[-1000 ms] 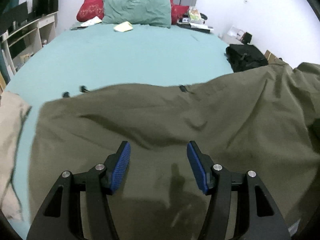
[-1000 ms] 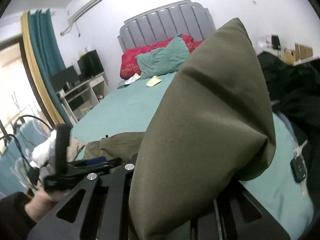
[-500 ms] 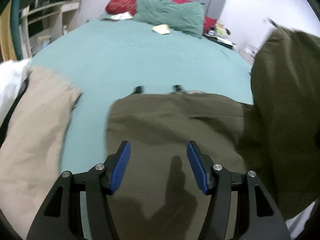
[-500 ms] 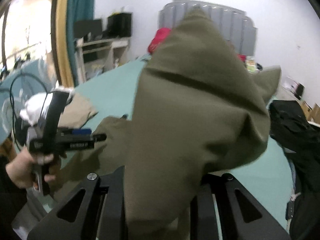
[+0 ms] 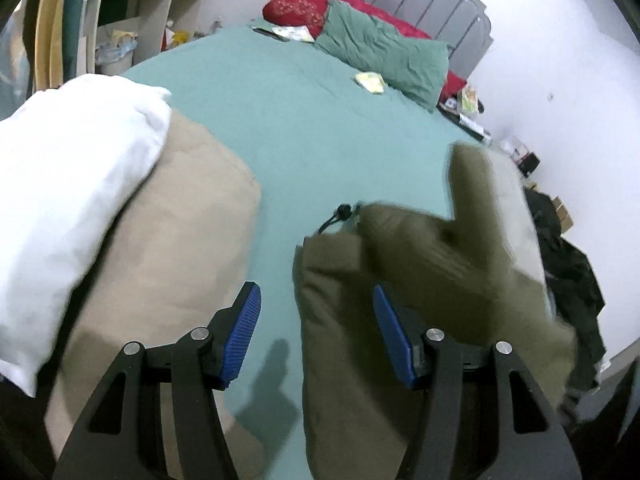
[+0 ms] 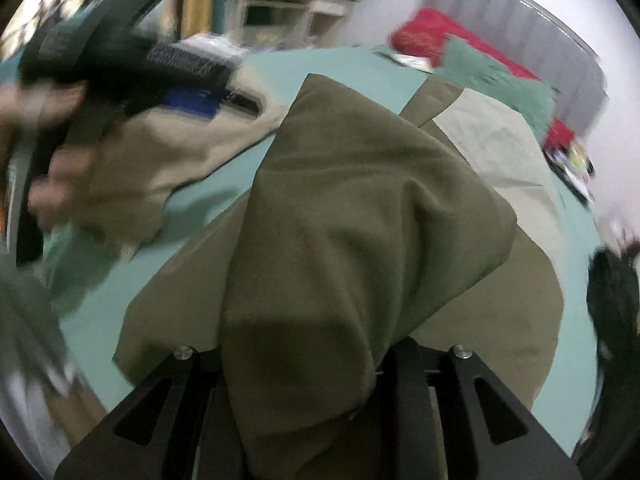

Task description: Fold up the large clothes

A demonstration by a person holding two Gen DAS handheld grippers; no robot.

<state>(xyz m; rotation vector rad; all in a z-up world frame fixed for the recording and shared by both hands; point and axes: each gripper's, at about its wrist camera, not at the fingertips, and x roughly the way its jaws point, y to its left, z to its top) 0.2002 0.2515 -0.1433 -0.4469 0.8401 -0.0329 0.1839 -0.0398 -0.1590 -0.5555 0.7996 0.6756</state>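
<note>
An olive green garment (image 5: 400, 280) lies on the teal bed sheet (image 5: 300, 120), doubled over, with a black drawcord toggle (image 5: 342, 212) at its far edge. My left gripper (image 5: 316, 336) is open and empty, its blue pads (image 5: 242, 328) over the garment's left edge and the sheet. My right gripper (image 6: 304, 360) is shut on a bunched fold of the olive garment (image 6: 340, 220), which drapes over its jaws and hides the fingertips. The left gripper (image 6: 120, 56) shows blurred at upper left in the right wrist view.
A folded beige garment (image 5: 168, 240) with a white one (image 5: 68, 168) on it lies at the left. Green (image 5: 384, 52) and red (image 5: 304, 0) pillows and a yellow packet (image 5: 370, 80) lie by the headboard. Black clothes (image 5: 568, 248) lie at the bed's right side.
My right gripper has carried the raised olive fold leftward over the garment, which now looks narrower. My left gripper has swung left, off the cloth toward the beige pile, still open.
</note>
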